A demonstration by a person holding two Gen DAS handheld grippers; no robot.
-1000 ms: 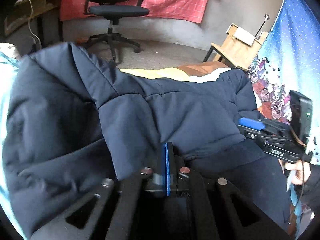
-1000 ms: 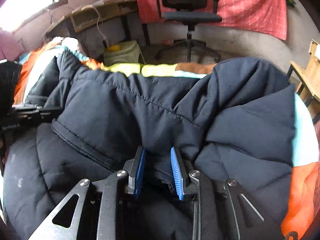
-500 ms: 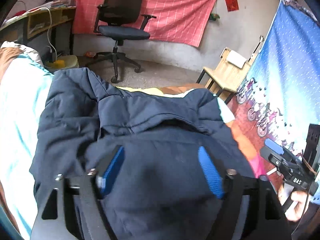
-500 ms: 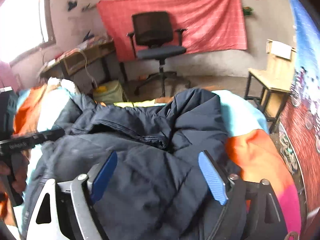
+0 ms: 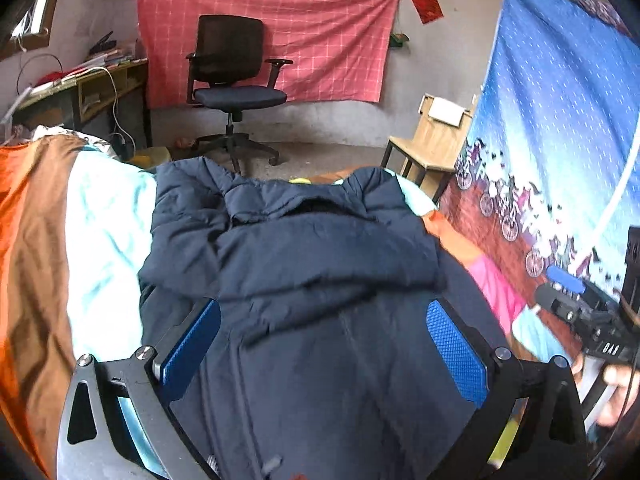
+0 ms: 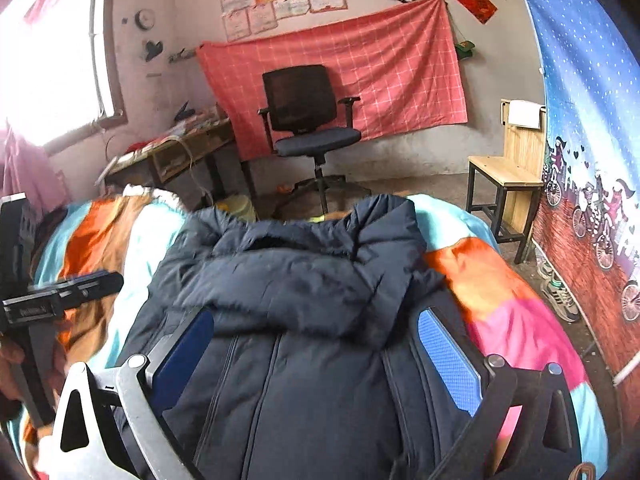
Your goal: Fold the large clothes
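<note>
Navy puffer jacket (image 5: 320, 264) lies on bed with striped cover (image 5: 100, 232), top part folded down over body — collar end toward 12 o'clock, near bed edge. Left gripper (image 5: 324, 332) above jacket, fingers opening, wide apart, nothing clamped. Right gripper (image 6: 316, 344) likewise over jacket, fingers opening, wide — contact with fabric hard to judge through fisheye. Office chair (image 6: 312, 128) at 12 o'clock, wooden chair (image 6: 508, 168) at 2 o'clock.

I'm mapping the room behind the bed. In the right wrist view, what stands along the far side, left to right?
Window → cluttered desk → black office chair before the red checked cloth → wooden chair → blue bicycle-print curtain.
</note>
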